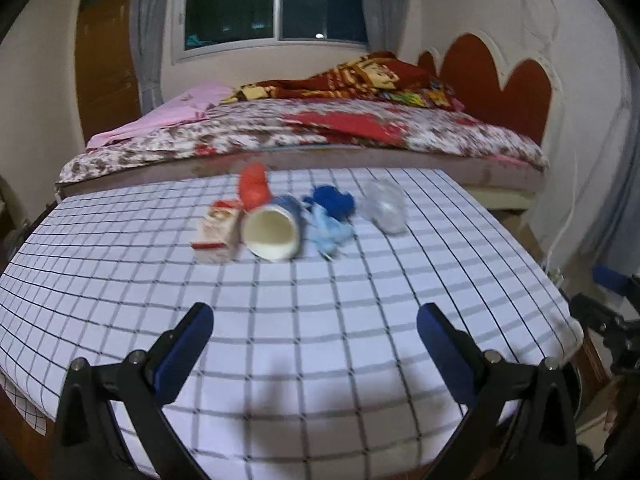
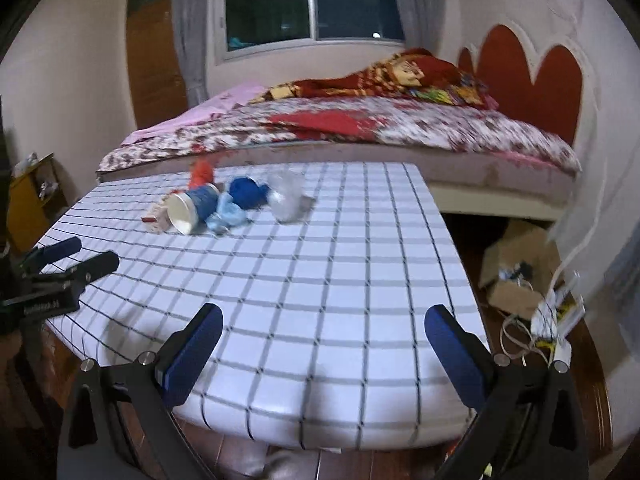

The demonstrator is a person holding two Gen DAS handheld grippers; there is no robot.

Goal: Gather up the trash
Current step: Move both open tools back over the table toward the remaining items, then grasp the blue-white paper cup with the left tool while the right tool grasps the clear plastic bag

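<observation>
Trash lies in a row at the far side of the checked table (image 1: 320, 340) (image 2: 340, 280): a red-and-white carton (image 1: 216, 236) (image 2: 156, 216), a tipped blue paper cup (image 1: 274, 232) (image 2: 194, 208) with its mouth toward me, a red scrap (image 1: 253, 188) (image 2: 202, 172) behind it, dark blue and light blue crumpled pieces (image 1: 332, 216) (image 2: 240, 200), and a clear crumpled plastic cup (image 1: 386, 206) (image 2: 286, 196). My left gripper (image 1: 314, 316) is open above the near table, empty. My right gripper (image 2: 324, 318) is open and empty too. The left gripper (image 2: 86, 254) shows at the right wrist view's left edge.
A bed (image 1: 304, 136) (image 2: 340, 128) with a floral cover and piled blankets stands just behind the table. On the floor to the right lie a cardboard box (image 2: 520, 268) and tangled cords with papers (image 2: 548, 320). A yellow shelf (image 2: 28, 200) is at far left.
</observation>
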